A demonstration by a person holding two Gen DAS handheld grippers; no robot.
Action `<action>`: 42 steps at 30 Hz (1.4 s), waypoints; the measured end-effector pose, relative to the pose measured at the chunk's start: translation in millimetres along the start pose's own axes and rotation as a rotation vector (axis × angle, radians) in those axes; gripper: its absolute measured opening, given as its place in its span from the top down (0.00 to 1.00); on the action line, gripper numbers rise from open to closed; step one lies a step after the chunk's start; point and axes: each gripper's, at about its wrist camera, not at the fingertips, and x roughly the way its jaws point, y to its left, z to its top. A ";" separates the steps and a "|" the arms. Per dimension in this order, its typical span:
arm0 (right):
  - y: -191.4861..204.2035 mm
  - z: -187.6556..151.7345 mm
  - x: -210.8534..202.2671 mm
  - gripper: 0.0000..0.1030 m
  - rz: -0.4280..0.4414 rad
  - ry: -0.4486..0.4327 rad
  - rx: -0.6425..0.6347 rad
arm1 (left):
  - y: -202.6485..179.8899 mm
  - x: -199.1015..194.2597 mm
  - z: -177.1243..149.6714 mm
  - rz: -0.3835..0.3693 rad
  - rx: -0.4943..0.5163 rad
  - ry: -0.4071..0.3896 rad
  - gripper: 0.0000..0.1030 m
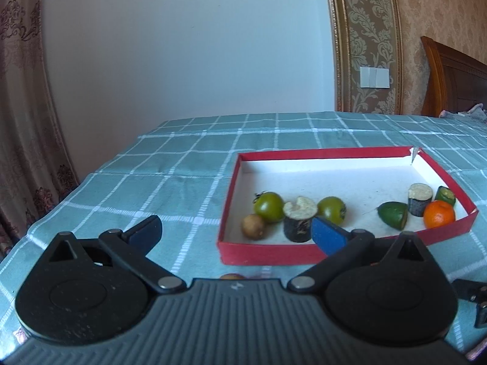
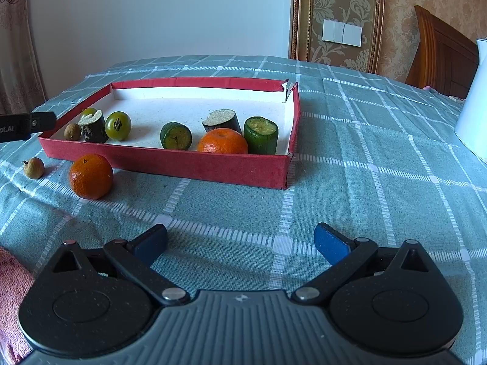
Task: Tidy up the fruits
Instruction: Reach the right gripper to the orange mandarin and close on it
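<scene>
A red box (image 2: 188, 164) with a white inside sits on a table with a green checked cloth (image 2: 365, 158). In the box, at its left end, there is a small brown fruit (image 2: 72, 131), two green tomatoes (image 2: 118, 125), and a dark round chunk with a pale cut top (image 2: 92, 127). At its right end there is a green chunk lying on its side (image 2: 176, 136), another dark chunk (image 2: 221, 120), an orange (image 2: 222, 141) and a green chunk standing up (image 2: 261, 135). Outside the box, just near its left front corner, a second orange (image 2: 90, 176) sits on the cloth, and a second small brown fruit (image 2: 33, 168) sits a little to the left of it. The left gripper (image 1: 236, 231) is wide open and holds nothing. It hangs over the near left corner of the box, and its right blue pad (image 1: 327, 234) shows in front of the dark chunk there, but I cannot tell if they touch. The left pad is over the bare cloth, to the left of the box. The right gripper (image 2: 240, 243) is wide open too and holds nothing. It hangs over bare cloth, well apart from the box and the fruits, which lie farther away and to its left. A white thing (image 2: 474, 100) stands at the far right edge.
</scene>
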 end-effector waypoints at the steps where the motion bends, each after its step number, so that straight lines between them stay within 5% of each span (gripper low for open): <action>1: -0.4 0.0 0.2 0.00 0.001 0.001 -0.001 | 6.0 0.3 -2.2 0.009 -0.012 0.001 0.00; 8: 5.0 3.5 -2.1 0.00 -0.026 -0.003 -0.035 | 48.7 8.6 -22.9 0.068 -0.108 0.015 0.00; 19: 56.0 20.7 -41.2 0.00 0.094 -0.214 -0.183 | 72.4 11.1 -30.6 0.004 -0.236 0.019 0.00; 27: 88.4 29.6 -16.9 0.01 0.145 -0.180 -0.249 | 76.3 9.0 -30.8 -0.012 -0.260 0.009 0.00; 33: 99.0 30.2 3.0 0.20 0.180 -0.128 -0.259 | 77.8 10.3 -31.2 -0.021 -0.271 0.013 0.00; 38: 100.8 29.6 15.4 0.22 0.194 -0.094 -0.255 | 76.0 9.6 -31.0 -0.019 -0.260 0.006 0.00; 42: 102.0 29.7 25.2 0.48 0.214 -0.060 -0.247 | 75.4 9.5 -31.1 -0.017 -0.257 0.005 0.00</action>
